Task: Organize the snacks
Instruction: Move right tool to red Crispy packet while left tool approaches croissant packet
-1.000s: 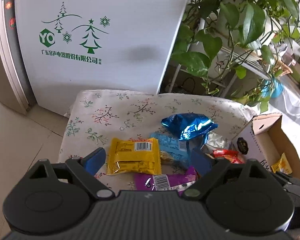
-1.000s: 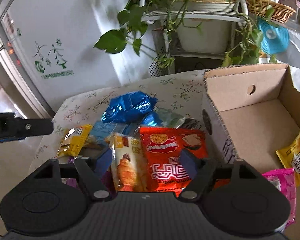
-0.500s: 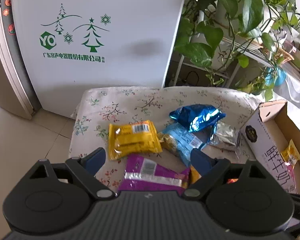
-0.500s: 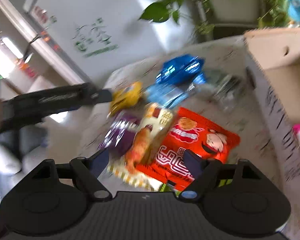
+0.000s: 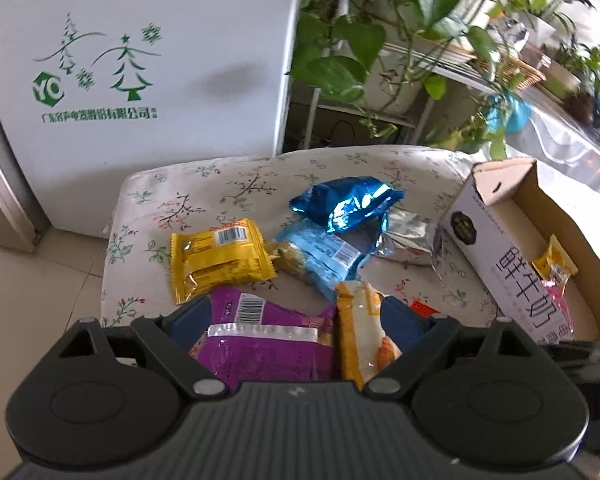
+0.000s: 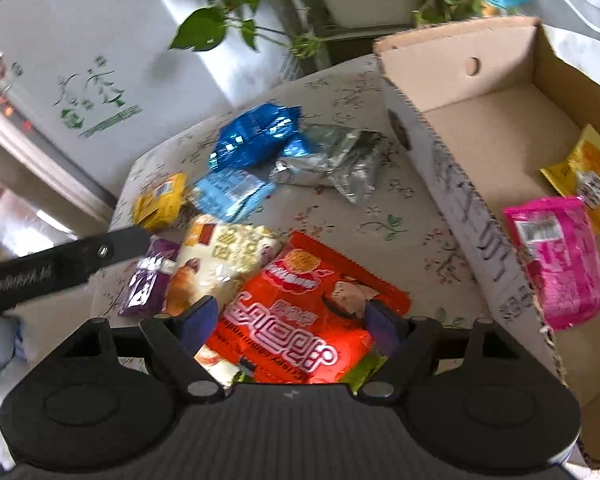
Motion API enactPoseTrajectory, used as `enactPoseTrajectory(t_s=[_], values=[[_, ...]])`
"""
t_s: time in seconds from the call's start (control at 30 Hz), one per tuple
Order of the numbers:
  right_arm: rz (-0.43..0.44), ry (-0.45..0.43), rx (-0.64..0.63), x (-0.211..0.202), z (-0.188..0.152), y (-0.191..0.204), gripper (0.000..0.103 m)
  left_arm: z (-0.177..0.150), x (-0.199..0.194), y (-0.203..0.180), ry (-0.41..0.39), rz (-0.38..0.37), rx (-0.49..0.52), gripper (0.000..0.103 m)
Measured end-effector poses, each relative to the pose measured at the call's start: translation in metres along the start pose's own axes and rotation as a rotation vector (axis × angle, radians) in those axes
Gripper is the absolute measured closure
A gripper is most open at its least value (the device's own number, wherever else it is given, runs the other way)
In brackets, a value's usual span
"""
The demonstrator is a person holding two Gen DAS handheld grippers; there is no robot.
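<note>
Snack packets lie on a floral cushion [image 5: 236, 184]. My left gripper [image 5: 296, 320] is open above a purple packet [image 5: 260, 344] and a cream-orange packet [image 5: 360, 328]. Beyond lie a yellow packet [image 5: 216, 264], a light blue packet [image 5: 320, 256], a shiny blue bag [image 5: 348, 200] and a silver packet [image 5: 412, 236]. My right gripper [image 6: 290, 322] is open over a red packet [image 6: 308, 320], its fingers on either side of it. The cardboard box [image 6: 452, 184] at the right holds a pink packet [image 6: 556, 256] and a yellow packet [image 6: 588, 168].
A white fridge door [image 5: 140, 60] with green tree print stands behind the cushion. Potted plants [image 5: 380, 32] on a rack stand at the back right. My left gripper's arm [image 6: 60, 268] crosses the left of the right wrist view. Tiled floor [image 5: 28, 300] lies left.
My left gripper has drawn back and now hangs over the purple and cream-orange packets. My right gripper swung left, then back toward the box, and stays over the red packet. Both stay open.
</note>
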State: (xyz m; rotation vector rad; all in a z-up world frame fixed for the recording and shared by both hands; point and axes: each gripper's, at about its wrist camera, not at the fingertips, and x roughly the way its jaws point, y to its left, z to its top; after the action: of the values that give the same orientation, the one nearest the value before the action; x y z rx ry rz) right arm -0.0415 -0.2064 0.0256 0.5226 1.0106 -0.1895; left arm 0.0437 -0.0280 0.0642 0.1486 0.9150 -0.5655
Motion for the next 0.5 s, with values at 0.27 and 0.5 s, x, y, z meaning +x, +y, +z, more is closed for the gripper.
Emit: enactPoseTrajectory(t_s=[0.27,0.5], values=[[0.013,0.040,0.137,0.013,0.006,-0.013,0.015,-0.002,0.001,-0.007,-0.004,0.009,0.039,0.012],[0.004,0.055,0.107,0.014,0.005,-0.018,0.032,-0.013,-0.003,-0.020,-0.003,0.038,0.159,0.013]])
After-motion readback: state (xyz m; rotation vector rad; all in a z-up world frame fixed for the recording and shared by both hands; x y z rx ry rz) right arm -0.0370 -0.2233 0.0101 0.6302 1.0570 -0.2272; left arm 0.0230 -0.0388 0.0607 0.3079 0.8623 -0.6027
